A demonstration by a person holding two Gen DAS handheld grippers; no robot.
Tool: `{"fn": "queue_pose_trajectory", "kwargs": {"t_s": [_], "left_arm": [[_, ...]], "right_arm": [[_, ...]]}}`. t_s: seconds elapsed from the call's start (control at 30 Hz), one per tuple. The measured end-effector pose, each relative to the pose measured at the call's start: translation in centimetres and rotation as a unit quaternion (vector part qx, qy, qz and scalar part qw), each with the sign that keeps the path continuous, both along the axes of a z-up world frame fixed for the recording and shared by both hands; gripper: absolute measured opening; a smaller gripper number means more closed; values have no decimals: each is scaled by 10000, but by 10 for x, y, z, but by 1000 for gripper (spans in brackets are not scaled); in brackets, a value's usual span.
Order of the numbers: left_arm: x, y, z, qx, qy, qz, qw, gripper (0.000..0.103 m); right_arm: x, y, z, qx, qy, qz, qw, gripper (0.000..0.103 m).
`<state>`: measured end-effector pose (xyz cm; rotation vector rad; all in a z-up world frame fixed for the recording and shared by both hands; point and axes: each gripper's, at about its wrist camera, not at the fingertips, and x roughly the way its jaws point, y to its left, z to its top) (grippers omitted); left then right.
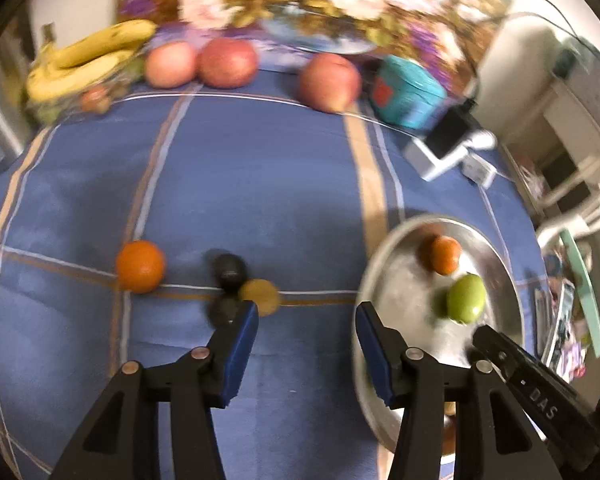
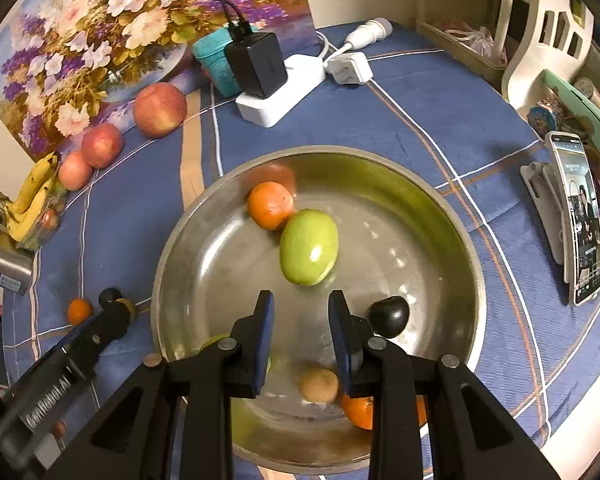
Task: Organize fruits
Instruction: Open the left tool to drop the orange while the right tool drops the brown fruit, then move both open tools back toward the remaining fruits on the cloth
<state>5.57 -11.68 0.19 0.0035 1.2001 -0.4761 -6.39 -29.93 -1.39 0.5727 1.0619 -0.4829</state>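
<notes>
1. Left wrist view: the left gripper hangs over the blue striped cloth with its jaws spread and nothing between them; its blue pads touch no fruit
2. Loose fruit just ahead of it on the cloth: a small round orange to the left, two small dark round fruits, the nearer partly hidden by the left pad, and a small yellowish-brown round fruit touching them. This view is blurred, so their exact kind cannot be told
3. Right wrist view: the right gripper hovers above the round steel bowl, jaws drawn near together and empty
4. The bowl already holds a green oval fruit touching a small orange fruit, a dark plum-like fruit, a brown fruit, another orange one at the near rim and a green one partly hidden behind the right gripper's left finger
5. Three red apples and a bunch of yellow bananas lie well apart along the flowered backdrop
6. Judgement: sorting is partly done; the step in hand is picking from the loose cluster
7. Advice: choose one fruit, centre it between the pads, come down squarely and close gently, since round fruit touching neighbours may roll off; carry it clear over the bowl rim
</notes>
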Motion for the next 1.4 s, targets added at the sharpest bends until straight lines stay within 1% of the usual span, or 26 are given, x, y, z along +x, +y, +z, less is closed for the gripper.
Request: {"fn": "queue_pose_trajectory", "kwargs": {"t_s": [0.2,0.37,0.4,0.43,0.47,0.53,0.57,0.6,0.63,0.67,0.7,0.73,0.8,0.9,0.93,0.97,1.13,1.2,1.27,1.4], "left_arm": [[10,30,3,-3,43,499,9987,65],[15,45,0,-34,121,767,9970,69],[15,47,0,-17,123,811,9966,73],[16,47,-1,3,120,843,9964,79],[17,49,-2,31,109,884,9960,82],[18,51,-2,63,83,940,9955,93],[19,51,-2,80,71,961,9953,96],[19,52,-3,110,52,981,9951,101],[19,52,-3,165,14,998,9949,103],[19,53,-4,229,-33,1010,9946,103],[19,54,-4,316,-81,1018,9943,103],[19,54,-6,393,-124,1024,9939,103],[20,57,-7,458,-150,1050,9933,103],[21,59,-8,458,-143,1096,9928,103],[21,61,-8,467,-166,1111,9926,103],[21,61,-7,484,-193,1126,9923,103],[22,62,-6,507,-230,1164,9916,103],[22,63,-6,491,-239,1178,9915,103],[22,63,-6,484,-259,1166,9917,103],[22,63,-4,459,-289,1158,9918,103]], "right_arm": [[3,5,1,-28,-12,110,9999,28],[4,8,2,-62,-28,178,9998,28],[5,9,2,-68,-21,195,9998,28],[5,10,1,-71,-7,223,9997,29],[6,10,0,-69,16,241,9997,39],[6,11,-1,-79,33,270,9996,50],[7,12,-1,-89,35,281,9996,50],[8,12,-1,-107,33,307,9995,50],[8,13,-1,-121,31,320,9994,53],[8,13,0,-143,34,328,9994,61],[9,14,-1,-188,45,330,9993,65],[9,14,0,-213,51,332,9992,71],[9,14,-1,-261,64,338,9991,73],[9,13,-1,-301,87,334,9990,76],[9,13,-1,-319,86,335,9989,83],[9,13,0,-339,79,338,9988,86],[9,15,3,-497,-8,402,9980,87],[9,15,4,-538,-54,417,9977,89],[9,16,6,-548,-112,414,9976,98],[9,19,8,-594,-185,423,9972,98]]}}
